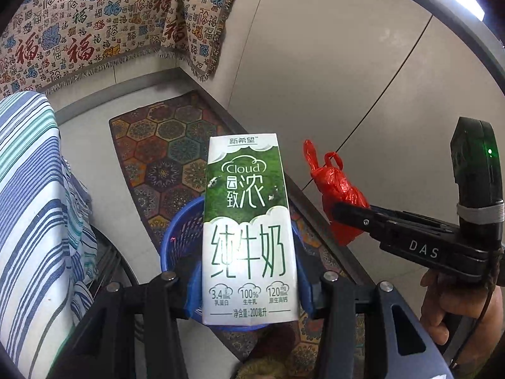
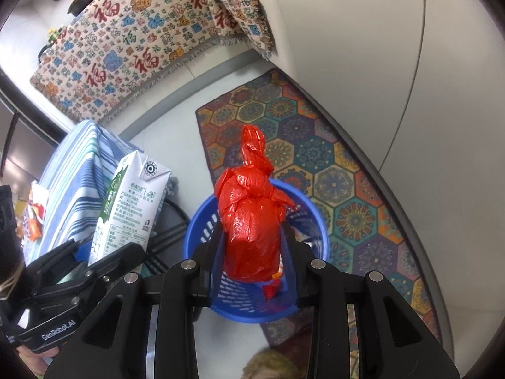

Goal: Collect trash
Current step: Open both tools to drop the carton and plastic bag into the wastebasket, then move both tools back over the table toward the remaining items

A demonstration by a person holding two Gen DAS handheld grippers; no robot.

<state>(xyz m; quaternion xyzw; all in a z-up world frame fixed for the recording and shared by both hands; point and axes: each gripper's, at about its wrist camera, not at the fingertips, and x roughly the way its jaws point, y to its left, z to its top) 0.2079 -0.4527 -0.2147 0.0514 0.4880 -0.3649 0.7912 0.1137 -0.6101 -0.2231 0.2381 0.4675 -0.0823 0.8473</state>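
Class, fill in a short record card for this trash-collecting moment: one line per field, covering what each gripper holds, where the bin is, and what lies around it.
Left gripper: shut on milk carton, held upright
Right gripper: shut on red plastic bag, knotted at the top
Bin: blue basket, on the floor below both items
Bin contents: some scraps show, too unclear to name
Under bin: patterned rug
Nearby: striped cloth

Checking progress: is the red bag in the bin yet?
Not yet. The right gripper holds the red bag above the blue bin.
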